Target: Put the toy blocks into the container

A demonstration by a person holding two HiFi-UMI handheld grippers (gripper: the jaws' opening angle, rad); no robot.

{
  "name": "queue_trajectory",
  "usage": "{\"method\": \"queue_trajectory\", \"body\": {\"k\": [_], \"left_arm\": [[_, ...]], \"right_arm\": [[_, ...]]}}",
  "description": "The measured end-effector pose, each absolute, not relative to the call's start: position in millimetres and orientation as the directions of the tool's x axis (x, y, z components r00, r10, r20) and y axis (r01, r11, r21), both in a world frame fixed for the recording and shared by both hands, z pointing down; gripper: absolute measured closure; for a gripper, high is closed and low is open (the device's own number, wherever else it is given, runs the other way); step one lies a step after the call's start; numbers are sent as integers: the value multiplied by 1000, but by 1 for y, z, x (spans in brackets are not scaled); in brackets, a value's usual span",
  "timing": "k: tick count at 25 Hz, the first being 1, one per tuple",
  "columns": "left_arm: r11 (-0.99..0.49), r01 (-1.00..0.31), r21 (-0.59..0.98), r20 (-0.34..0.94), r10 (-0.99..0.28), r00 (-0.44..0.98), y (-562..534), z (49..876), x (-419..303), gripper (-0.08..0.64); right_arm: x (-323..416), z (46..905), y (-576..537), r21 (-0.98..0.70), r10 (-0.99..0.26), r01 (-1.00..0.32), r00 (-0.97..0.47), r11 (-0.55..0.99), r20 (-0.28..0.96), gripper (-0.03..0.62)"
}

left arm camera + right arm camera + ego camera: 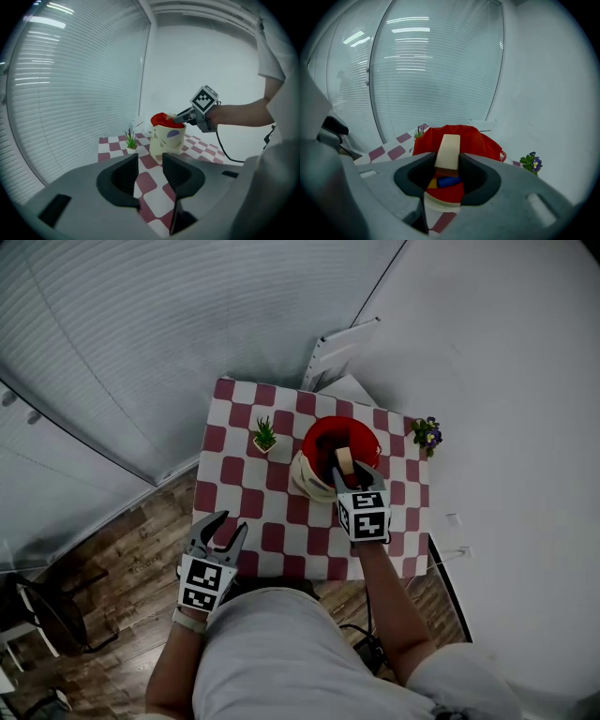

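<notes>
A cream container with a red cloth lining stands on the checkered table. My right gripper hovers over its opening, shut on a pale wooden block. In the right gripper view the wooden block sits between the pads, above the red lining; a blue block and a yellow block lie inside. My left gripper is open and empty at the table's near left edge. From the left gripper view the container and the right gripper show ahead.
A small green potted plant stands left of the container, and a purple-flowered plant at the table's right edge. White window blinds run along the left. A white panel leans behind the table. Wooden floor lies to the left.
</notes>
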State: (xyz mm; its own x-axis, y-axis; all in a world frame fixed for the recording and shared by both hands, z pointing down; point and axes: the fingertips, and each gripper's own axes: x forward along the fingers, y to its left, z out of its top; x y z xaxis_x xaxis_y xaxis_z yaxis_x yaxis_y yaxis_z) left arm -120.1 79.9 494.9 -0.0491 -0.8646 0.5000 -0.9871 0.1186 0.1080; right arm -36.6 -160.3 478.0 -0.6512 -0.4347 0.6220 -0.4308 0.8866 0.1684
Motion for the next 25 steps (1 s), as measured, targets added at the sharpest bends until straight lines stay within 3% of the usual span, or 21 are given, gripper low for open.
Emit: {"method": "queue_trajectory", "body": {"k": [25], "left_arm": [[199,-972,123,508,-854,-110,98,502,-129,405]], "right_arm": [[-61,502,-149,149,-345,-343,-631,927,695,430]]}}
